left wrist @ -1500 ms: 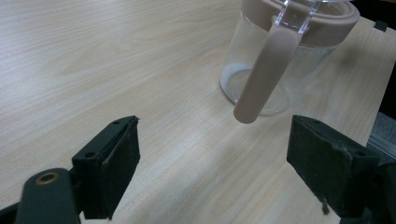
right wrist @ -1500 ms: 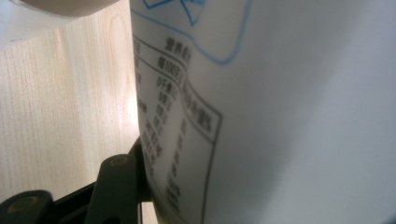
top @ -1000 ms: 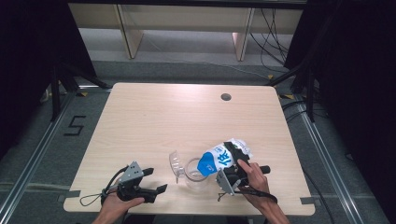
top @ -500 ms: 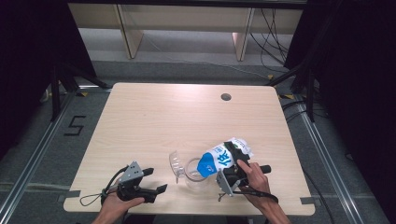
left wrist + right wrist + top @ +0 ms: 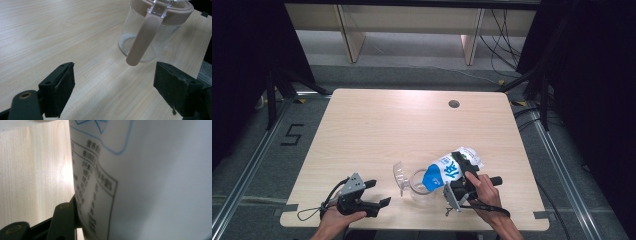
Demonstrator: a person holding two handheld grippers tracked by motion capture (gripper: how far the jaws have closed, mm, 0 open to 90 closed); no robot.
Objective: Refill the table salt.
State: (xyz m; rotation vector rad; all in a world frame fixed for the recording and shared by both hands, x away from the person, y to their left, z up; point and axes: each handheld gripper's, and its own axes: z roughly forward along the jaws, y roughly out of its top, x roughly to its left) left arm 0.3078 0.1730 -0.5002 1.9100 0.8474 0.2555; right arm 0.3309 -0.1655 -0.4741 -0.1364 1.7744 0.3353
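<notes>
Pouring looks to be the step in hand. At the left of the high view, the left tool (image 5: pixel 379 192) rests low near the front edge of the wooden surface (image 5: pixel 412 125), its jaws spread apart with nothing between them, aimed toward the pitcher. Just right of it stands the clear pitcher (image 5: pixel 419 187), upright near the front edge, its flip lid (image 5: pixel 399 174) raised on the left side. Further right, the right tool (image 5: pixel 462 172) is clamped on a blue-and-white milk carton (image 5: pixel 447 170), tilted so its top leans down over the pitcher's mouth. The next move, I judge, calls for holding the tilt steady over the opening, perhaps with the free tool bracing the pitcher. The left gripper view adds the pitcher's beige collar and handle (image 5: pixel 142 37), and a glass body (image 5: pixel 147 37) that looks empty; the right gripper view gives the carton's printed nutrition panel (image 5: pixel 97 195) pressed against one black jaw.
</notes>
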